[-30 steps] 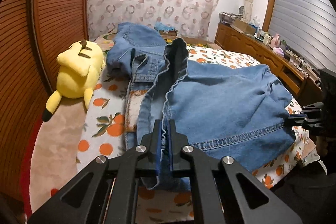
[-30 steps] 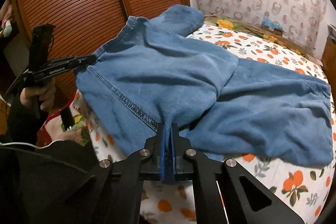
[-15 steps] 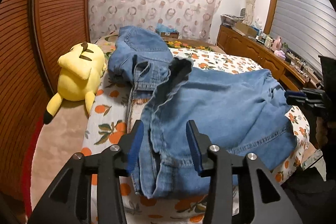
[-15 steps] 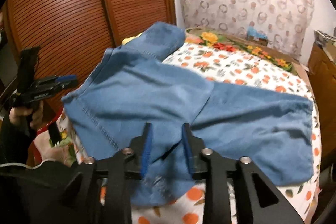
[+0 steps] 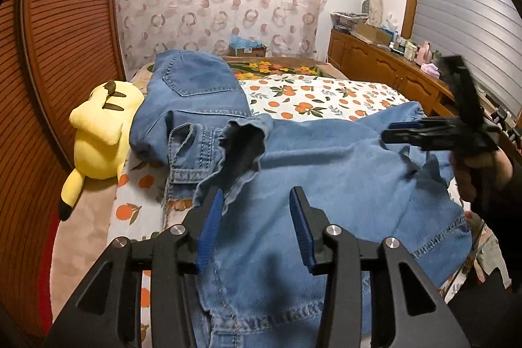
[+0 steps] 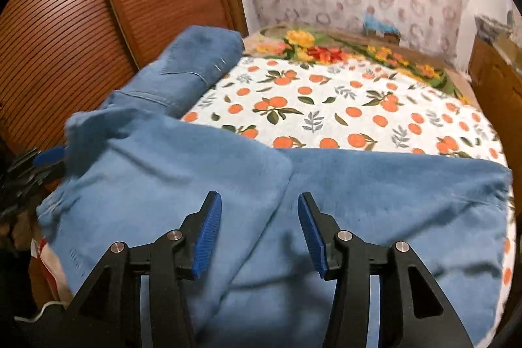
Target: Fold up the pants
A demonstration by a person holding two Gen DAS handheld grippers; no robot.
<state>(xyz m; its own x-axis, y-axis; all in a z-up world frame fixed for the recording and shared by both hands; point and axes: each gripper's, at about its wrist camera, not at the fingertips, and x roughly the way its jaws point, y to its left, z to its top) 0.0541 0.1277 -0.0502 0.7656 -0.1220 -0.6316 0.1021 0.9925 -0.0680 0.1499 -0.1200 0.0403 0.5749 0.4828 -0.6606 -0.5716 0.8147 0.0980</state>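
While both claws gape with nothing pinched, left claw point(image 5: 254, 227) steady, right claw point(image 6: 259, 232) just widening, one pair of jeans point(image 5: 326, 185) lies folded across bed point(image 6: 326, 106); one yellow plush point(image 5: 101, 132) alongside.

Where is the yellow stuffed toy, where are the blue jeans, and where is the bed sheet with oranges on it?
yellow stuffed toy point(image 5: 98, 136), left wrist view, on its back.
blue jeans point(image 5: 326, 172), left wrist view, on the folded-over leg.
bed sheet point(image 6: 342, 106), right wrist view, on a bare patch beyond the jeans.
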